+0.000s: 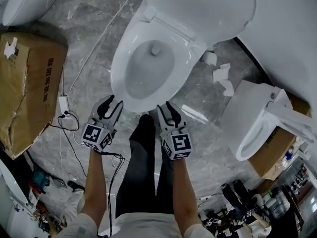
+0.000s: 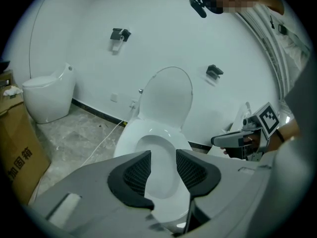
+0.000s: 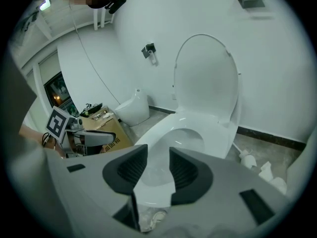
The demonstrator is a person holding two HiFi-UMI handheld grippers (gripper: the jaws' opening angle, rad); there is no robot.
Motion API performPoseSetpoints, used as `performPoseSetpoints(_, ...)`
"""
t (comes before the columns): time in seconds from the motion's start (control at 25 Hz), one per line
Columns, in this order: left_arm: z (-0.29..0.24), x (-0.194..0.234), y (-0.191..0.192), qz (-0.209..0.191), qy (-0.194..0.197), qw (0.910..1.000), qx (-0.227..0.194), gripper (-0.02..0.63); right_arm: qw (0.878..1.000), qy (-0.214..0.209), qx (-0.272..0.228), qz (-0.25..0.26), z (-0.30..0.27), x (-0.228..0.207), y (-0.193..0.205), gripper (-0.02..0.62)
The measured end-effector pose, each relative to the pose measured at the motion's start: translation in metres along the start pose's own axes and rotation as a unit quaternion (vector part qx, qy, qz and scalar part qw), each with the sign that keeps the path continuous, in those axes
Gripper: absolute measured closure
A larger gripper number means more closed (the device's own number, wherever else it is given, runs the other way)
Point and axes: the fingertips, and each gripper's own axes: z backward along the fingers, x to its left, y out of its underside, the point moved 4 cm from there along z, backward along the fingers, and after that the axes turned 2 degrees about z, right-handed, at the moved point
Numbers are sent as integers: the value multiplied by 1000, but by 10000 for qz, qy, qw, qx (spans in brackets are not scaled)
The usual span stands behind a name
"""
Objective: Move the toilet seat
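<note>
left hand-held gripper: jaws apart, empty | toilet seat: down (lid raised)

1. The toilet seat and its lid are plain glossy white.
2. The floor is grey with pale marbled veins.
3. The cardboard box is brown with dark print.
4. The left gripper and right gripper are grey with black ribbed jaws; their cubes carry black-and-white square markers.

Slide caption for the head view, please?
Left gripper and right gripper, jaws open, near front rim of white ceramic toilet, oval lid raised.
</note>
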Motion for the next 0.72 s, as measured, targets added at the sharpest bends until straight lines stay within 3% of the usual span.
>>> performPoseSetpoints(0.16,-10,15,25,78,-108,9998,174,430,9997,124,167,-111,-11,-9,23,453)
performPoseSetpoints(0.2,-12,19,31,92,-146,9996,216,424,9995,151,213,-150,-15,-11,29,420)
performPoseSetpoints(0.44,-21,43,58,172,-456,9981,374,370,9976,364,433,-392,-32,-21,62,410)
performPoseSetpoints(0.48,-23,46,62,195,-495,9978,393,365,9971,403,470,-445,-33,-22,66,379)
performPoseSetpoints(0.72,-32,59,79,298,-649,9962,501,333,9937,653,572,-705,-37,-26,88,354)
